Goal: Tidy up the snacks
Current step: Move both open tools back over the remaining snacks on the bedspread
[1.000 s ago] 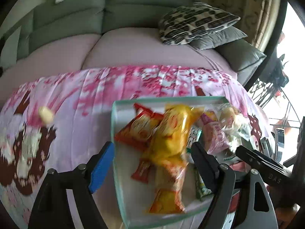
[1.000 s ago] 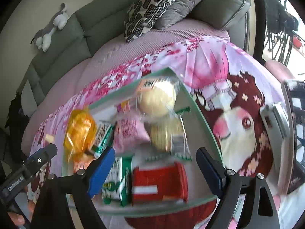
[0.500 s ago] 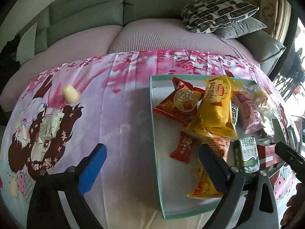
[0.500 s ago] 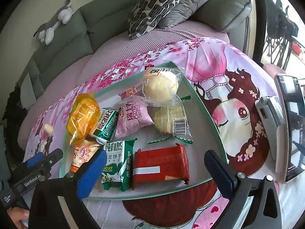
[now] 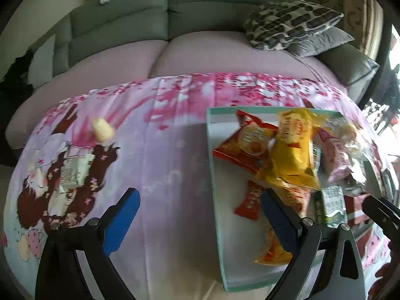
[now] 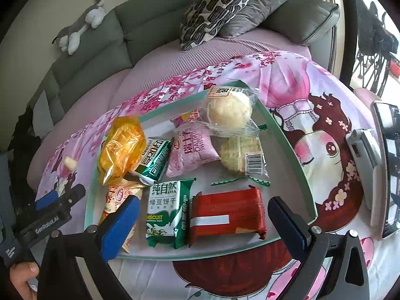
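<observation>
Pink cartoon cloth (sofa behind) bears snack tray; both grippers spread, empty.

Left tongs spread wide, empty, above pink cartoon-print cloth on the table. Right finger over the glass tray of snack packets: yellow bag, red packet. Small pale snack apart, far left.

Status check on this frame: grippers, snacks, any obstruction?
Left gripper open, empty. Right gripper open, empty, over the tray. Snacks piled in tray; one pale snack loose on the cloth. Nothing blocking.
</observation>
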`<state>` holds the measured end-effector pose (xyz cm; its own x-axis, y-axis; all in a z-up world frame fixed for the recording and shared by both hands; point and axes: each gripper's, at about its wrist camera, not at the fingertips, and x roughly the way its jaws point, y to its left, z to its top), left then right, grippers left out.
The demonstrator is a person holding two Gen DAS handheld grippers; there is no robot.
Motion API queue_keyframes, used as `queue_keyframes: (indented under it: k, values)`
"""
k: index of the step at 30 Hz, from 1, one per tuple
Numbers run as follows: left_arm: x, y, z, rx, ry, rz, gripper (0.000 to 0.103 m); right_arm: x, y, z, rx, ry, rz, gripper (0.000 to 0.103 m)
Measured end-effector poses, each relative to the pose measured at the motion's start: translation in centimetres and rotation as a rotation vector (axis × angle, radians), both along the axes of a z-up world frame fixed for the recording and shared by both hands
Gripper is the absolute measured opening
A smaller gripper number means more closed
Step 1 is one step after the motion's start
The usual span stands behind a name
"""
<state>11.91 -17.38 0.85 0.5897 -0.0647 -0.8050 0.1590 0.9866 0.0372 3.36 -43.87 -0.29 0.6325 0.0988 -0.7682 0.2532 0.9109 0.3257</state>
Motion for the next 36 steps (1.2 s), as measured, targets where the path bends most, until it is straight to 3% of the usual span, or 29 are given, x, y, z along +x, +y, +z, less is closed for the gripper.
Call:
queue_keyframes:
  k: [19, 36]
  values:
    - [3.0, 7.5, 0.2, 0.056, -0.017, 0.142, 0.097, 2.7, 6.1, 0.5, -0.053, 0.009, 0.096, 0.103]
    - [5.1, 17.6, 0.9, -0.003, -0.026, 0.361, 0.097, 6.7, 13.5, 2.3, -0.091, -0.001, 0.19, 0.103]
